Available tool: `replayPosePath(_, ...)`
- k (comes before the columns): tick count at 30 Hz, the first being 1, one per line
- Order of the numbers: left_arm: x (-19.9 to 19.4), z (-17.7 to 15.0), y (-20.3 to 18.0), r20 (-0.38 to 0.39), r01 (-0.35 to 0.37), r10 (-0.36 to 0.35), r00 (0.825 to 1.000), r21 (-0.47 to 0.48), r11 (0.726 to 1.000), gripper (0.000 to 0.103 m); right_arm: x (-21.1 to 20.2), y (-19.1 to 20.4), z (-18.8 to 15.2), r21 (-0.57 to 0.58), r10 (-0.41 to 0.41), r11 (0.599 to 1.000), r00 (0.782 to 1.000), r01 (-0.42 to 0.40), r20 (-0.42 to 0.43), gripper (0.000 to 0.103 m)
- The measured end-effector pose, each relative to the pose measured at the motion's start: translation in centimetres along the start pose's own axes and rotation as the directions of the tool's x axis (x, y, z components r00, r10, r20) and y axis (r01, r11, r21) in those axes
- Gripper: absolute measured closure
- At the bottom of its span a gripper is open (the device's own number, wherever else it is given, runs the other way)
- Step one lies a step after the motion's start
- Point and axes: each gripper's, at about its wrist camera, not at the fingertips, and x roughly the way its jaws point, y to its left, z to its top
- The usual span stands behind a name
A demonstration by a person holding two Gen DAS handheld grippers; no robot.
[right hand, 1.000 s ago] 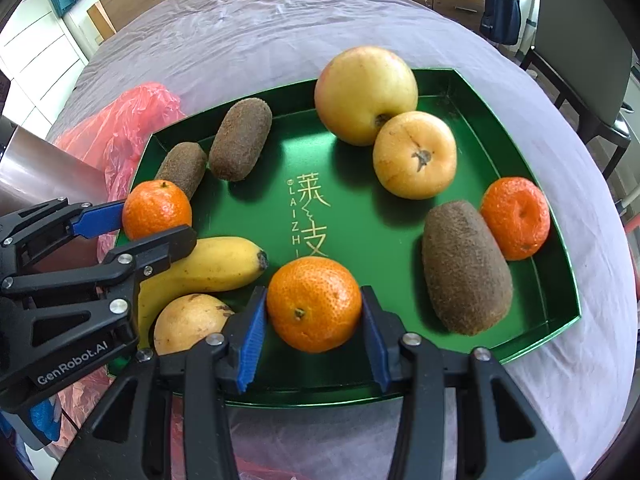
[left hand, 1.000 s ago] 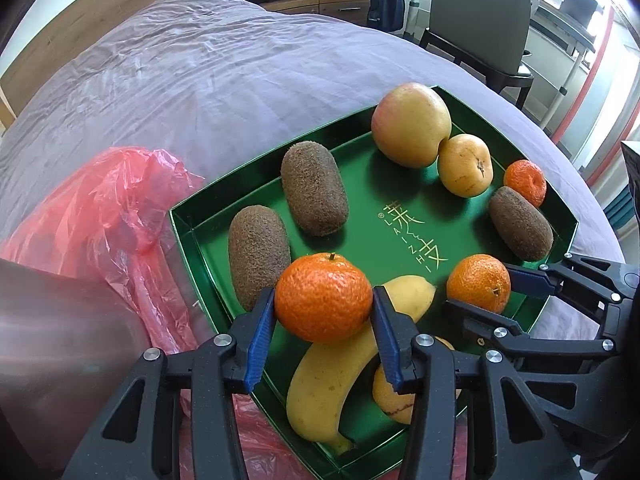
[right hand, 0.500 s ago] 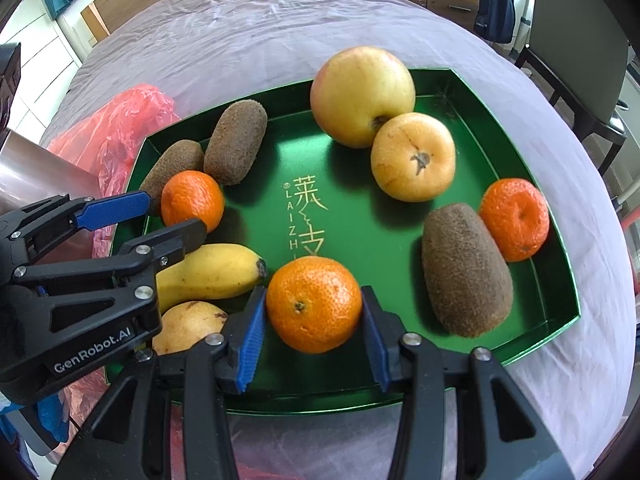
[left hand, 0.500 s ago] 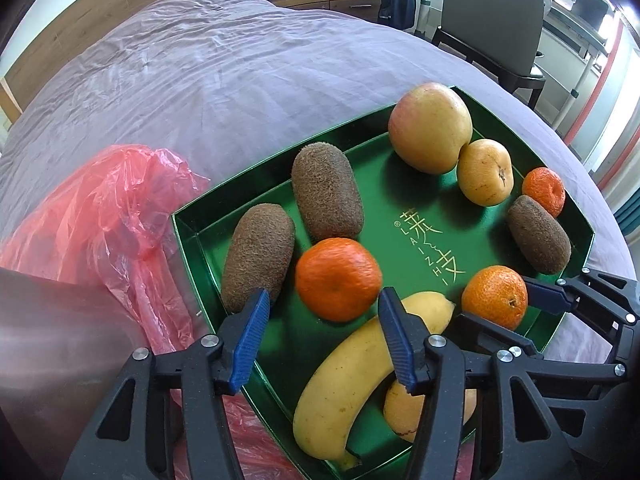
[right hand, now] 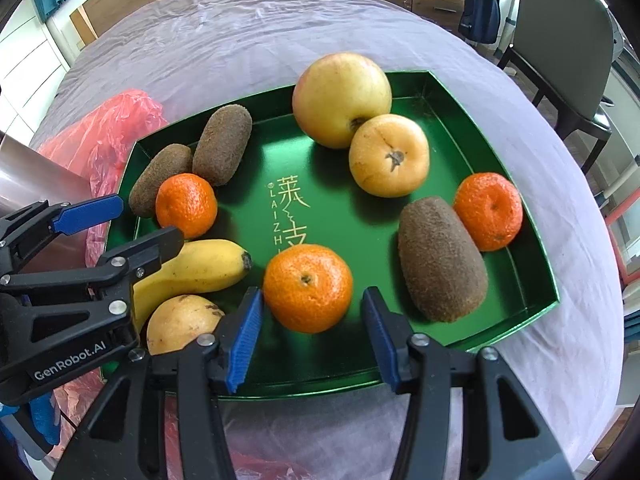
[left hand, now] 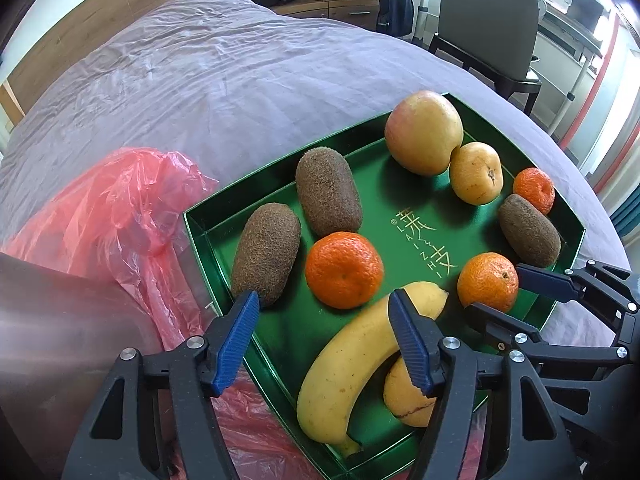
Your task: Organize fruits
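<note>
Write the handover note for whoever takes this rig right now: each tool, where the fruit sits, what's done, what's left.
Left tool: jaws opening, nothing gripped; a tangerine sits in the green tray beyond its tips.
Right tool: jaws opening; another tangerine lies between the pads, on the tray floor, no longer pressed.
Done: every fruit in view is in the tray: three tangerines, three kiwis, banana, apple, two yellow fruits.
Left: back both tools out; check the red bag.

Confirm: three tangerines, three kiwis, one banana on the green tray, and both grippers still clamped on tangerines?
Not clamped. In the right wrist view the right gripper is opening, pads clear of its tangerine. The left gripper is opening too, behind its tangerine. The counts on the green tray are right.
</note>
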Motion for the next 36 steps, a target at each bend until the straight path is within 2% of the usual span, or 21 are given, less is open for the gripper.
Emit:
replayPosePath(3,-0.6,-0.2,0.0,0.022,0.005,-0.005,1.0,-0.009,1.0,0.03,-0.4,0.1,-0.2,-0.005,-0.015,1.0,1.0,0.015,0.003,0.054)
replayPosePath(7,-1.1,-0.7,0.1,0.039,0.021,-0.021,0.999,-0.013,1.0,0.027,-0.6,0.2,-0.5,-0.001,-0.028,1.0,1.0,0.028,0.003,0.053)
replayPosePath(9,-1.4,-1.0,0.3,0.051,0.026,-0.025,0.998,-0.02,0.999,0.025,-0.7,0.2,-0.7,0.005,-0.032,0.999,0.999,0.032,0.007,0.047)
replayPosePath(11,-1.8,-1.2,0.3,0.066,0.026,-0.025,0.997,-0.019,0.999,0.025,-0.9,0.2,-1.0,0.008,-0.037,0.999,0.999,0.037,0.012,0.043)
replayPosePath(16,-3.2,-2.2,0.2,0.123,0.037,-0.035,0.992,-0.009,0.999,0.024,-1.4,0.4,-1.7,0.009,-0.053,0.999,0.998,0.053,0.035,0.042)
replayPosePath(20,-4.4,-3.3,0.5,0.15,0.05,-0.047,0.988,-0.016,0.999,0.024,-2.1,0.6,-2.0,0.015,-0.075,0.997,0.995,0.074,0.062,0.029)
replayPosePath(22,-4.9,-3.9,0.6,0.16,0.054,-0.051,0.986,-0.014,0.998,0.024,-2.5,0.7,-2.3,0.018,-0.089,0.996,0.993,0.088,0.077,0.028)
replayPosePath(32,-9.1,-8.7,0.2,0.207,0.11,-0.109,0.972,0.008,0.994,0.024,-4.7,1.6,-4.5,0.012,-0.145,0.989,0.979,0.144,0.147,0.012)
replayPosePath(36,-11.6,-11.7,0.1,0.238,0.127,-0.128,0.963,0.021,0.992,0.024,-5.9,2.6,-5.8,0.005,-0.141,0.99,0.971,0.142,0.191,0.01)
